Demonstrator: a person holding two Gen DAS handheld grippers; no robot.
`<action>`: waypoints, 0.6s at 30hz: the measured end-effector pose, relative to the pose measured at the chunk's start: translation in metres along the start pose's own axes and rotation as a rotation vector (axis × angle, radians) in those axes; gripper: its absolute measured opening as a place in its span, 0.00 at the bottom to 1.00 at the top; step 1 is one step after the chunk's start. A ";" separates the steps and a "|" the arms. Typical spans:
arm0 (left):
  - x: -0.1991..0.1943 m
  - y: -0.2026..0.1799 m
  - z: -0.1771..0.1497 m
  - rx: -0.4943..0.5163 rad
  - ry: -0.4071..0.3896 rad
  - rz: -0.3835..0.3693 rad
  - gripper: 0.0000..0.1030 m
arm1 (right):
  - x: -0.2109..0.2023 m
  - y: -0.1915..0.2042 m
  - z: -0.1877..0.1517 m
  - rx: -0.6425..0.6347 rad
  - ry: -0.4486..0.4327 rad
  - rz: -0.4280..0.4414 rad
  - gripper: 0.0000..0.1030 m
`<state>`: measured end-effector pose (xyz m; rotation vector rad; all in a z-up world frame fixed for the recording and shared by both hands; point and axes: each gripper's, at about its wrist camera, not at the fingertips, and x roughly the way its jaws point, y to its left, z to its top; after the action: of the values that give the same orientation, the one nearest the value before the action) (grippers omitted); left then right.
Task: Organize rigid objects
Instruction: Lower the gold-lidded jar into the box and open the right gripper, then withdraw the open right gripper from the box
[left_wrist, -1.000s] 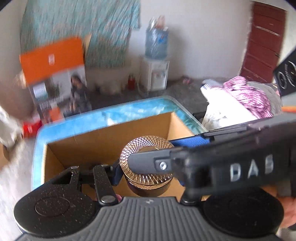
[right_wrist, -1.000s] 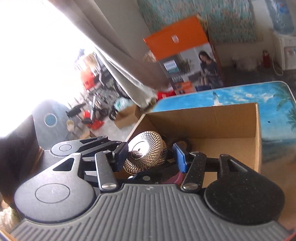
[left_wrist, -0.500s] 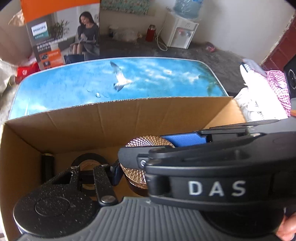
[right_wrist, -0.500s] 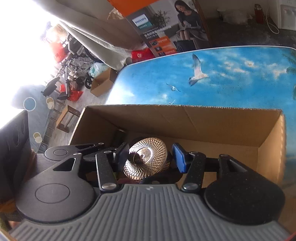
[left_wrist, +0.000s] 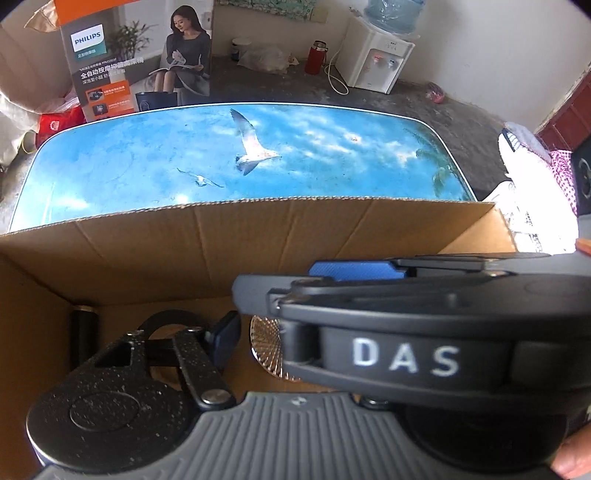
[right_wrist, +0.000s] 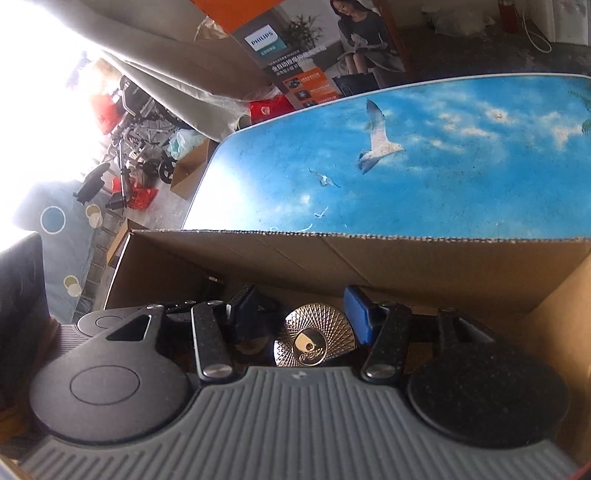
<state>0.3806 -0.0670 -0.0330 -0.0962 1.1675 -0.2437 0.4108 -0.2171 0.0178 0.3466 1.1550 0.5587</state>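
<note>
Right hand-held gripper (right_wrist: 299, 314) brackets, seemingly untouched, a ridged golden lid (right_wrist: 314, 341).

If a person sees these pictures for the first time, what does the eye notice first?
First, the blue table top printed with sky and seagulls, behind the cardboard box. Next, the shiny gold ribbed jar lid low inside the box, between the spread fingers of the right gripper. The orange Philips carton stands beyond the table.

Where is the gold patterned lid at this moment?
In the right wrist view, the gold patterned lid sits low inside the cardboard box, between the right gripper fingers.
</note>
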 end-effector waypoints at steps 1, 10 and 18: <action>-0.004 0.000 -0.001 -0.004 -0.005 -0.003 0.75 | -0.005 0.002 -0.001 -0.006 -0.015 -0.002 0.51; -0.082 -0.003 -0.029 0.015 -0.115 -0.055 0.83 | -0.107 0.026 -0.049 0.004 -0.269 0.103 0.53; -0.157 -0.015 -0.088 0.067 -0.261 -0.074 0.87 | -0.206 0.038 -0.151 0.010 -0.515 0.249 0.59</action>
<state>0.2397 -0.0397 0.0764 -0.1093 0.8961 -0.3249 0.2017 -0.3095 0.1385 0.6088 0.6208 0.6337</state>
